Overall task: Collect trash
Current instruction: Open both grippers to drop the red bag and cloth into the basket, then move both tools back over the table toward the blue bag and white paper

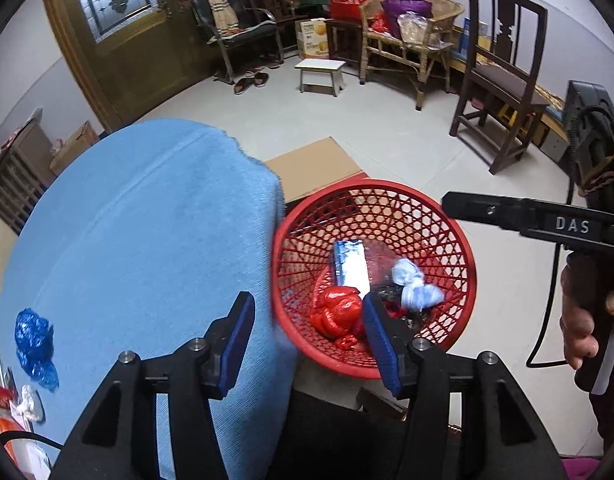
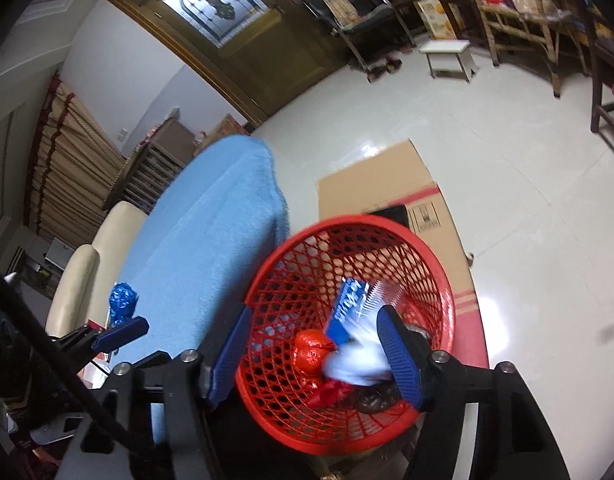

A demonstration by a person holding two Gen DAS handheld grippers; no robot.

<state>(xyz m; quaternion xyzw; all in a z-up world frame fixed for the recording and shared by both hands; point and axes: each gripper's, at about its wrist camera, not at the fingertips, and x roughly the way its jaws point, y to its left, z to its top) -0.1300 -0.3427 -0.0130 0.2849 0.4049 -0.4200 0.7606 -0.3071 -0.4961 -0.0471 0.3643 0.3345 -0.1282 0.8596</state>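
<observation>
A red mesh basket (image 1: 463, 248) (image 2: 267, 292) stands beside the blue-clothed table (image 1: 147, 240) (image 2: 211, 232). It holds a red crumpled bag (image 1: 339, 312) (image 2: 311, 350), a blue-white wrapper (image 1: 349, 266) (image 2: 349, 308) and a pale blue wad (image 1: 413, 288) (image 2: 355, 364). A blue crumpled bag (image 1: 33, 336) (image 2: 123, 302) lies on the table at the left, with white trash (image 1: 29, 402) near it. My left gripper (image 1: 305, 336) is open and empty over the table edge and basket rim. My right gripper (image 2: 313, 346) is open above the basket, empty; it also shows in the left wrist view (image 1: 507, 216).
Flattened cardboard (image 1: 315, 168) (image 2: 387, 184) lies on the floor behind the basket. A dark wooden chair (image 1: 503, 80), a wicker chair (image 1: 411, 32) and a small white stool (image 1: 321, 74) stand farther back. A cream seat (image 2: 87, 264) is left of the table.
</observation>
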